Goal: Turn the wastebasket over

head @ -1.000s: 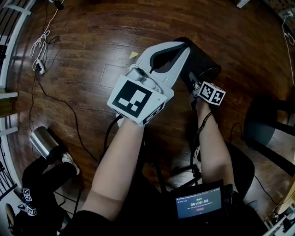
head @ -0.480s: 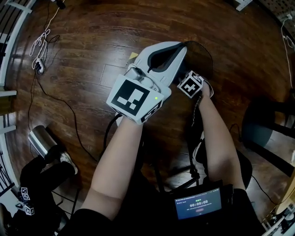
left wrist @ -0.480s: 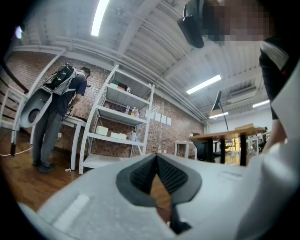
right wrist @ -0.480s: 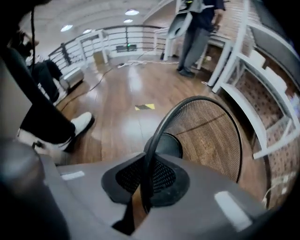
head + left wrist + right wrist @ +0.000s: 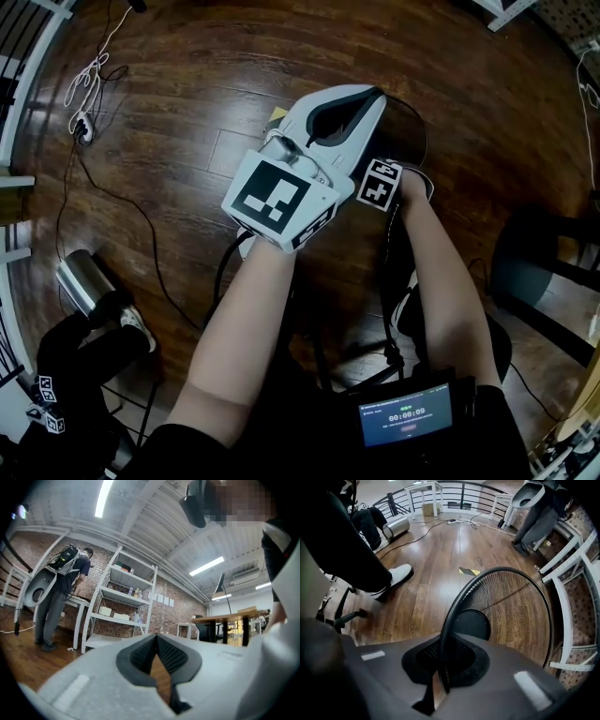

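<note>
Your right hand-held gripper [image 5: 442,662] pinches the thin round rim [image 5: 452,609] of the black mesh wastebasket [image 5: 513,616] (mouth up); open plank floor [image 5: 436,555] lies beside it. Your left hand-held gripper [image 5: 157,640] is pressed together, empty.

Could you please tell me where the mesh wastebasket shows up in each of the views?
Head view: mesh wastebasket upper centre, mostly hidden behind the left gripper.
Left gripper view: not in it.
Right gripper view: centre-right, rim clamped in the right gripper.
Shared landmark: shiny metal cylinder, head view lower left, right gripper view upper left.
</note>
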